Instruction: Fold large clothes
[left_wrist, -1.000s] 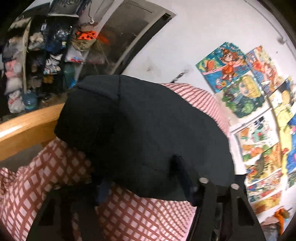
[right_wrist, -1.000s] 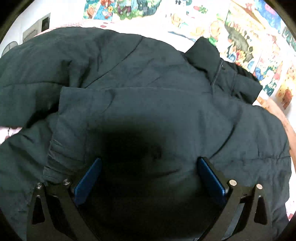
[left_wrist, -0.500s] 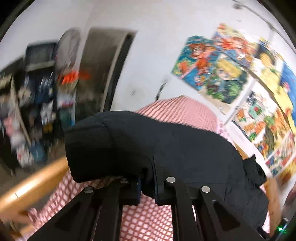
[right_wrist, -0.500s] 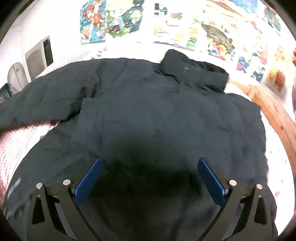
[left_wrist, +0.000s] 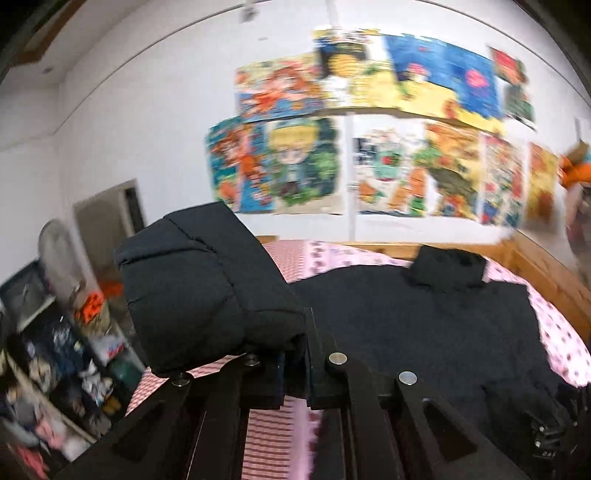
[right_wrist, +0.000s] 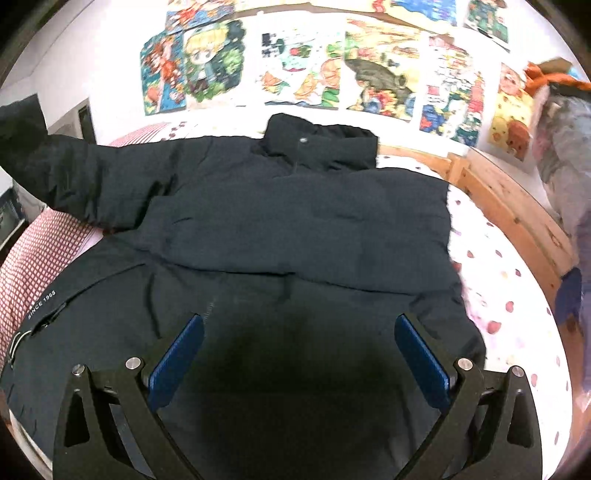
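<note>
up left, left fingers (left_wrist: 295, 354) clamp jacket sleeve (left_wrist: 207, 288) — right fingers (right_wrist: 295, 354) spread wide, empty

A bed (right_wrist: 517, 206) with a light wooden frame carries the work. A pink sheet (right_wrist: 506, 295) with small dark red spots covers it, with red-and-white checked fabric (right_wrist: 33, 254) at the left side. A dark padded jacket (right_wrist: 295, 229) lies spread flat on it, collar toward the wall.

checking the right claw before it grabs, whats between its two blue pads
Only the dark jacket lying flat on the bed. In the right wrist view the right claw is open above it, and its blue pads touch nothing.
</note>
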